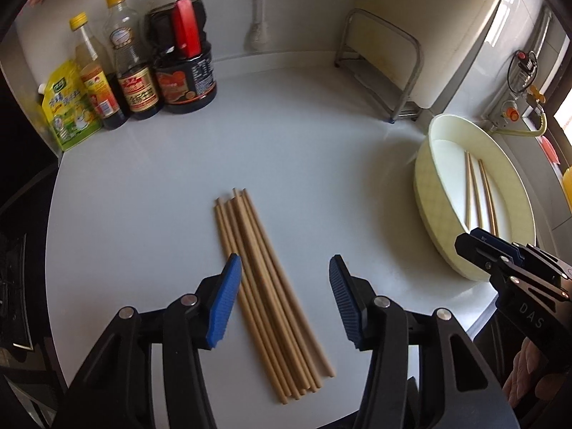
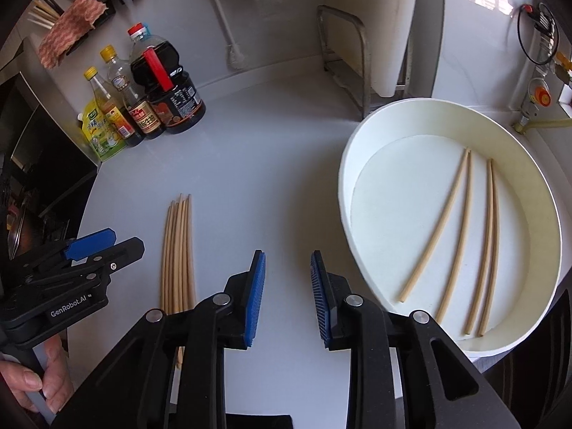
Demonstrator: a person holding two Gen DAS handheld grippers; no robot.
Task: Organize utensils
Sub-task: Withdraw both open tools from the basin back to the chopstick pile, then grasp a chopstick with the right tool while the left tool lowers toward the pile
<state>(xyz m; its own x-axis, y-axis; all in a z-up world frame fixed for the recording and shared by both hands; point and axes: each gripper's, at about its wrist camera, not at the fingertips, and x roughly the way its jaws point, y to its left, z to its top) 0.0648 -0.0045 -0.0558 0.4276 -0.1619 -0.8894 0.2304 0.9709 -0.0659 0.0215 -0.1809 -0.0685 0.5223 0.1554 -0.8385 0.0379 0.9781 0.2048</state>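
A bundle of several tan chopsticks (image 1: 264, 286) (image 2: 178, 250) lies on the white counter. My left gripper (image 1: 285, 268) hangs over its near half, open, with a blue pad on either side and neither pad touching the sticks. The pale round basin (image 1: 425, 186) (image 2: 343, 178) stands to the right, and several chopsticks (image 2: 461, 236) (image 1: 479, 193) lie loose on its floor. My right gripper (image 2: 287, 255) is open and empty over bare counter between the bundle and the basin. In the left wrist view, the right gripper (image 1: 475, 239) shows by the basin's near rim. In the right wrist view, the left gripper (image 2: 107, 239) shows beside the bundle.
Sauce and oil bottles (image 1: 143, 71) (image 2: 150, 96) stand at the back left beside a yellow pouch (image 1: 68, 111). A metal rack (image 1: 386, 71) (image 2: 350, 60) stands at the back right against the wall. The counter ends at a dark drop on the left. A hand (image 2: 35, 382) holds the left gripper's handle.
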